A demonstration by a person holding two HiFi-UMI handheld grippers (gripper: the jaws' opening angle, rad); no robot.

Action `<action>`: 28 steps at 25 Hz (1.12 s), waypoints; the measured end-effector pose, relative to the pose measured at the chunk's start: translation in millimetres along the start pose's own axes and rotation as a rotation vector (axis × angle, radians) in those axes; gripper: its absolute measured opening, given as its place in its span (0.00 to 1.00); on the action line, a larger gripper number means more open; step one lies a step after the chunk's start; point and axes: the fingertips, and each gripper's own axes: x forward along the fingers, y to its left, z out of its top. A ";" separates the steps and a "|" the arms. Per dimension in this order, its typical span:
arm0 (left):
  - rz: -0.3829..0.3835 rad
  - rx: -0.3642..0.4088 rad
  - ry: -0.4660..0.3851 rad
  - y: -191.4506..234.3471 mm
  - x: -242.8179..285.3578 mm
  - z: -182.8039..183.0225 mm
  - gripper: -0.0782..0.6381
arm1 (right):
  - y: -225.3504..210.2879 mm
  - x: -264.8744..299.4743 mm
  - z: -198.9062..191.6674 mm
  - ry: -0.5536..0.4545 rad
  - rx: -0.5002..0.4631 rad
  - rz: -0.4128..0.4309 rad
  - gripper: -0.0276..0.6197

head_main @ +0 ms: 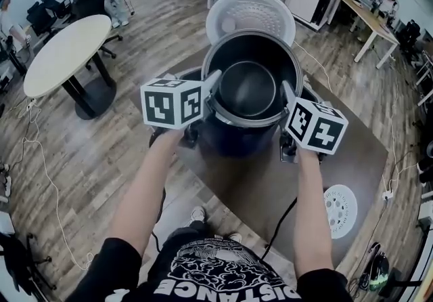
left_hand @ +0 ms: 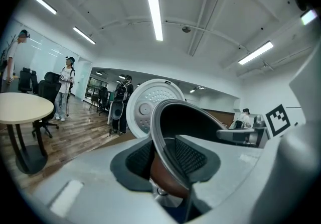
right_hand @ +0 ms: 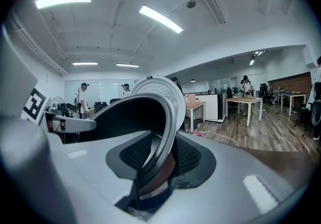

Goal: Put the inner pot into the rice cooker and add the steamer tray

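Both grippers hold the dark metal inner pot [head_main: 249, 87] by its rim, just above the dark blue rice cooker [head_main: 237, 139]. My left gripper [head_main: 212, 94] is shut on the pot's left rim [left_hand: 170, 132], and my right gripper [head_main: 289, 96] is shut on the right rim [right_hand: 161, 132]. The pot's rim passes between the left gripper's [left_hand: 168, 160] ribbed pads and likewise between the right gripper's [right_hand: 158, 160] pads. The cooker's white lid [head_main: 250, 16] stands open behind the pot. The white perforated steamer tray [head_main: 340, 209] lies flat on the brown table [head_main: 352, 152] at the lower right.
A black power cord [head_main: 281, 226] hangs off the table's near edge. A round white table [head_main: 64, 50] and office chairs stand to the left on the wood floor. Desks and people are farther back in the room.
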 end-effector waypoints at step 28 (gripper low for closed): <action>-0.001 -0.020 0.139 33.2 36.2 -52.0 0.30 | -9.6 41.4 -68.0 0.160 0.103 -0.025 0.24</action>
